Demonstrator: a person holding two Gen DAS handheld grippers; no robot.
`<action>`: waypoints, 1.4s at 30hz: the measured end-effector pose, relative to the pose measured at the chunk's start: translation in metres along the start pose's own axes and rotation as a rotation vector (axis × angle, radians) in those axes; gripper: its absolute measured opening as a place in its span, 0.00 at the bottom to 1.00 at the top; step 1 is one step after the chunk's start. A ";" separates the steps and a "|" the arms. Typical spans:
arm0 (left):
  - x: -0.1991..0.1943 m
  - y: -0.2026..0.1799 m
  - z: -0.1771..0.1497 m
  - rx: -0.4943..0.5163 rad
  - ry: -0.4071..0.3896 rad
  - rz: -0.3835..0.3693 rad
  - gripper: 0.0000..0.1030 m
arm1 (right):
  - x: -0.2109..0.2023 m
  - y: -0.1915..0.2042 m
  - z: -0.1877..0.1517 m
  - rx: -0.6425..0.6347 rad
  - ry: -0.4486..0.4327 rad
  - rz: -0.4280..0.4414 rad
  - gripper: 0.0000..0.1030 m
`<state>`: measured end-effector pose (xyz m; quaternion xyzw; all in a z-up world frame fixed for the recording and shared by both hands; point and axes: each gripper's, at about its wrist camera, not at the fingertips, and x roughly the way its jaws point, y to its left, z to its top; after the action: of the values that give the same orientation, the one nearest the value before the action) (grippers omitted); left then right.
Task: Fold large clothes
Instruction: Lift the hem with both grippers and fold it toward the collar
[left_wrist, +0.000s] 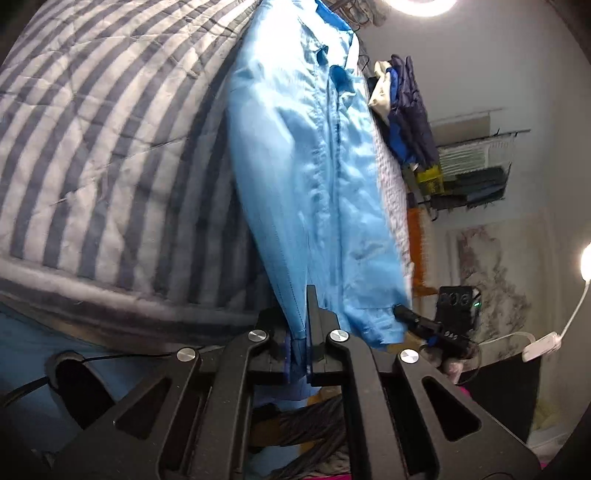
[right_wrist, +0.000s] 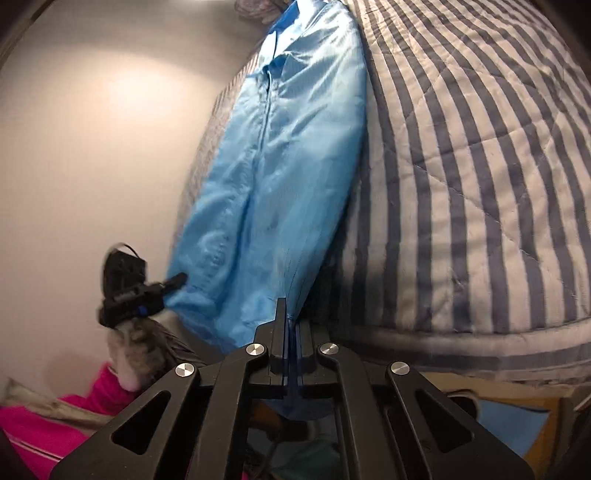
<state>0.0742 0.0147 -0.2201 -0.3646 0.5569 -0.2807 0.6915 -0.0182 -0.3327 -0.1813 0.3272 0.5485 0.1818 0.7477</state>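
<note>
Holding: I have both grippers clamped on the near hem of the light-blue shirt (left_wrist: 295, 177), one at each corner as far as I can judge.
Left gripper (left_wrist: 308, 332): closed on a bunched fold of hem; I think this keeps the edge taut for a fold.
Shirt: lies collar-far along the striped quilt (left_wrist: 92, 147) on the bed, near its edge, placket facing up.
Right gripper (right_wrist: 291, 332): closed on the hem, blue cloth pinched flat between its jaws.
Clothes pile (left_wrist: 402, 110): dark and cream garments beyond the bed, well apart from the shirt.
Writing: I can read no brand or label anywhere.
</note>
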 end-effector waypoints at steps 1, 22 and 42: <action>-0.002 -0.005 0.005 0.003 -0.008 -0.017 0.02 | -0.002 0.003 0.004 -0.003 -0.013 0.015 0.01; 0.037 -0.037 0.193 0.040 -0.190 0.053 0.02 | 0.034 0.031 0.201 -0.119 -0.194 -0.127 0.01; 0.049 -0.029 0.220 0.020 -0.211 0.158 0.43 | 0.049 -0.005 0.215 -0.069 -0.192 -0.191 0.20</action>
<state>0.3004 0.0018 -0.1991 -0.3399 0.5054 -0.1910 0.7698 0.1995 -0.3679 -0.1797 0.2634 0.4966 0.0965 0.8214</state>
